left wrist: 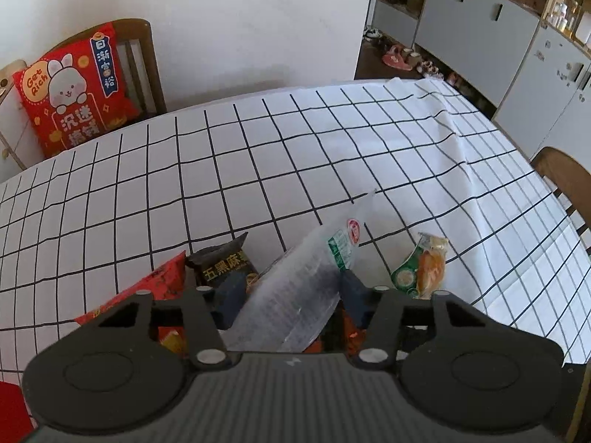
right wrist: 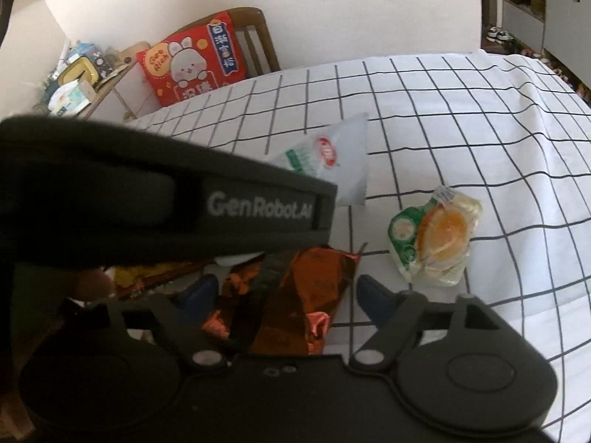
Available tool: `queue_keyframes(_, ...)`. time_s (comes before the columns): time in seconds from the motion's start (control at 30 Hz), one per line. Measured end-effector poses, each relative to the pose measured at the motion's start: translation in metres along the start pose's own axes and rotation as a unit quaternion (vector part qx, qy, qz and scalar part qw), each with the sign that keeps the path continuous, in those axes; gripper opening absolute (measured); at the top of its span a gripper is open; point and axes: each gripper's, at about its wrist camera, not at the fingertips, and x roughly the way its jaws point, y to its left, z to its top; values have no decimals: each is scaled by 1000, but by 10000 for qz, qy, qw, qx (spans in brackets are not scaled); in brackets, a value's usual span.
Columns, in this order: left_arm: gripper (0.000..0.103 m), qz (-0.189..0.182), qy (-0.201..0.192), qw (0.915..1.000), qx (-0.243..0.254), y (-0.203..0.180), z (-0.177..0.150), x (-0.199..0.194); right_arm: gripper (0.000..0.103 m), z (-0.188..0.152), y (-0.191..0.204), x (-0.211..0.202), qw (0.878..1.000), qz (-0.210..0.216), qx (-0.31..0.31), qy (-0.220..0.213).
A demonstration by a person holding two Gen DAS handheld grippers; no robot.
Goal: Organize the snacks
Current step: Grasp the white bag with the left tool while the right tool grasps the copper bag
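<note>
Biggest worry first: your left gripper [left wrist: 291, 288] has its blue fingers [left wrist: 231, 295] closed around the frosted clear packet [left wrist: 314, 277] low in the left wrist frame, and it looks like they press on the crinkly film. That wrapper is long and sticks out toward mid-frame, so I'd guess it can swivel or slide out if you lift fast, since you hold it near one end.

Your right gripper [right wrist: 284, 295] is spread open at the bottom of its frame, straddling the copper foil packet [right wrist: 306, 295] without gripping it. The right pad has a clear gap to the foil. The left gripper's body crosses the left half of that view, so if both hands close in together they could bump.

The green and orange cake pack [right wrist: 436, 236] sits alone at centre right, well apart from the pile. The black sesame pack [left wrist: 225, 262] and red packet [left wrist: 147, 291] lie lower left in the left view.

The checked tablecloth [left wrist: 258, 155] is rumpled toward the upper right, so it could snag things. A red rabbit cushion [left wrist: 70, 88] rests on a chair at upper left, with grey cabinets [left wrist: 480, 18] at upper right.
</note>
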Motion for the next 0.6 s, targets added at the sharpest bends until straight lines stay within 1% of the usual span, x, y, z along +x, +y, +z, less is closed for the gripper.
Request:
queue_keyframes(0.07,45,1,-49,10000,-13,0,-1,-3,74,-1,-1,-2,10000,-26,10,-10)
queue_keyframes(0.1,42,5,-73,10000,-13,0,-1,-5,69,-2,0,-4,10000,-9,19,-16)
queue_keyframes(0.13,38,25,-102,9999,-4,-1,-2,-7,66,-2,1,-5,10000,32,25,-20)
queue_keyframes(0.2,35,141,-119,9998,13,-2,-4,-9,54,-4,6,-6,10000,42,-14,-35)
queue_keyframes(0.3,31,104,-112,9998,-104,1,-7,-14,47,-8,11,-11,9999,-42,-92,-57)
queue_keyframes(0.37,31,22,-129,9997,-203,3,-10,-22,45,-9,10,-15,10000,-20,-34,-66)
queue_keyframes(0.43,30,17,-158,9995,-280,5,-12,-29,44,-10,9,-21,10000,-19,-2,-97)
queue_keyframes(0.47,30,-1,-162,9993,-338,7,-14,-34,42,-11,8,-24,9999,2,-1,-115)
queue_keyframes(0.6,30,-46,-182,9983,-548,13,-22,-50,42,-15,7,-40,9999,22,-105,-115)
